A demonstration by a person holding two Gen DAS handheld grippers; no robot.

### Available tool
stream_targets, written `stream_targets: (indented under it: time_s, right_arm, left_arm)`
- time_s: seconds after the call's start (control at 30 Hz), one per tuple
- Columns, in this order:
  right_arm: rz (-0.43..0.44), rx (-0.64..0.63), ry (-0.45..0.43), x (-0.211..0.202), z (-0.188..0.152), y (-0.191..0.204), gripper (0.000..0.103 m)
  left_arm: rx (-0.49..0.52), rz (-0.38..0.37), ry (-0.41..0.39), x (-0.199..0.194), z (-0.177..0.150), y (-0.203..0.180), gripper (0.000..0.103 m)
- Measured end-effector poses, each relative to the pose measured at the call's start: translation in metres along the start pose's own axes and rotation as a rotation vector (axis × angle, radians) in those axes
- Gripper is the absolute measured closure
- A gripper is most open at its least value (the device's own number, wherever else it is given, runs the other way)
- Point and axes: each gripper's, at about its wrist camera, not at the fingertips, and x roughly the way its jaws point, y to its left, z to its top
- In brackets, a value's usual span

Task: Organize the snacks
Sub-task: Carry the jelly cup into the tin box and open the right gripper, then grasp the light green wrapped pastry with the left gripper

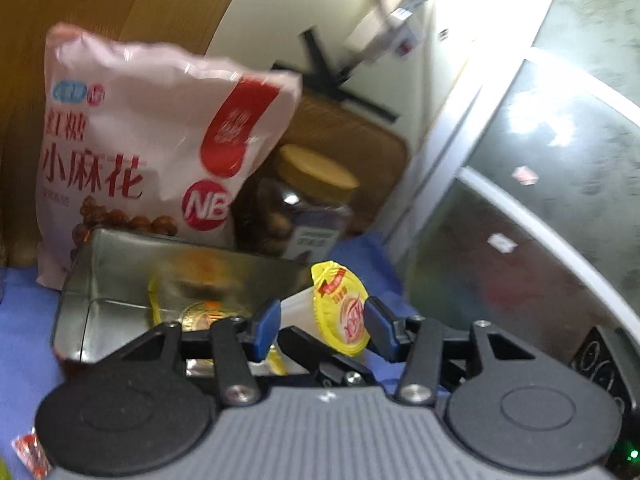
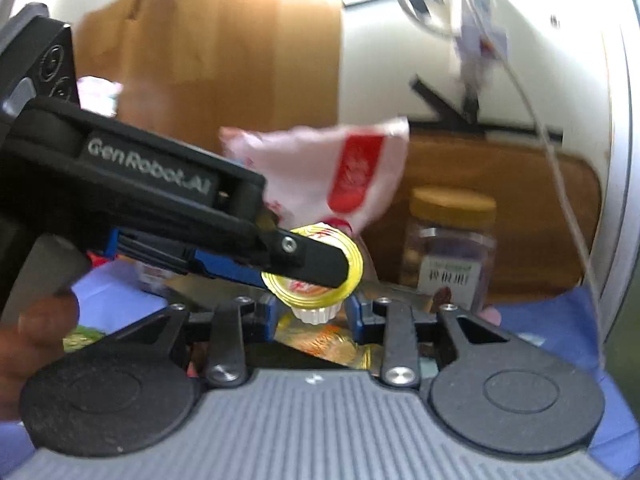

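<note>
Standing tallest at the back, a pink snack bag point(image 1: 132, 152) leans behind an open metal tin point(image 1: 160, 280) on the blue-covered surface point(image 1: 24, 320), with a yellow-lidded jar point(image 1: 304, 204) just beside the bag. The tin holds a gold-wrapped snack point(image 1: 200, 318). The left gripper point(image 1: 320, 322) has its jaws closed on a small jelly cup point(image 1: 340, 312) with a yellow foil lid, one blue pad on each side, the cup tilted with its lid turned toward the right. From the right wrist view, that cup point(image 2: 320, 276) hangs above the tin, between and just ahead of the right gripper point(image 2: 314, 314), whose jaws stand narrowly parted around nothing, not touching the cup.
</note>
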Motion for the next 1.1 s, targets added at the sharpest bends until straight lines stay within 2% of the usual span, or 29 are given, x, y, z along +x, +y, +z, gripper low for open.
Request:
stream_targets:
  time_s: [0.1, 0.17, 0.2, 0.23, 0.33, 0.43, 0.57, 0.73, 0.8, 0.9, 1.1]
  right_arm:
    - [-0.002, 0.006, 0.05, 0.021, -0.009, -0.002, 0.064]
    - [0.006, 0.015, 0.049, 0.022, -0.015, -0.002, 0.062]
    - [0.008, 0.02, 0.047, 0.022, -0.016, -0.002, 0.056]
    - [0.003, 0.029, 0.047, 0.021, -0.016, -0.002, 0.055]
    - [0.008, 0.053, 0.041, 0.015, -0.014, -0.007, 0.055]
    - [0.029, 0.098, 0.02, -0.011, -0.016, -0.011, 0.054]
    - [0.095, 0.176, -0.001, -0.046, -0.03, -0.009, 0.051]
    - [0.047, 0.085, 0.009, -0.028, -0.023, 0.004, 0.052]
    - [0.031, 0.077, 0.011, -0.024, -0.016, 0.005, 0.052]
    - [0.102, 0.112, -0.002, -0.034, -0.009, 0.002, 0.051]
    - [0.244, 0.203, 0.154, -0.035, -0.034, 0.004, 0.05]
  left_arm:
    - [-0.029, 0.028, 0.036, 0.015, -0.004, 0.014, 0.054]
    - [-0.043, 0.044, 0.043, 0.018, -0.007, 0.02, 0.048]
    - [-0.047, 0.053, 0.041, 0.017, -0.008, 0.023, 0.04]
    - [-0.042, 0.064, 0.033, 0.014, -0.008, 0.024, 0.037]
    - [-0.066, 0.039, 0.009, -0.006, -0.006, 0.03, 0.036]
    - [-0.089, 0.005, -0.042, -0.045, -0.013, 0.037, 0.036]
    - [-0.132, -0.018, -0.057, -0.085, -0.045, 0.052, 0.036]
    - [-0.234, -0.014, -0.009, -0.086, -0.069, 0.065, 0.036]
    - [-0.241, -0.024, 0.0, -0.09, -0.075, 0.065, 0.036]
    - [-0.215, -0.019, 0.041, -0.092, -0.08, 0.061, 0.036]
    - [-0.236, -0.03, 0.125, -0.074, -0.087, 0.066, 0.036]
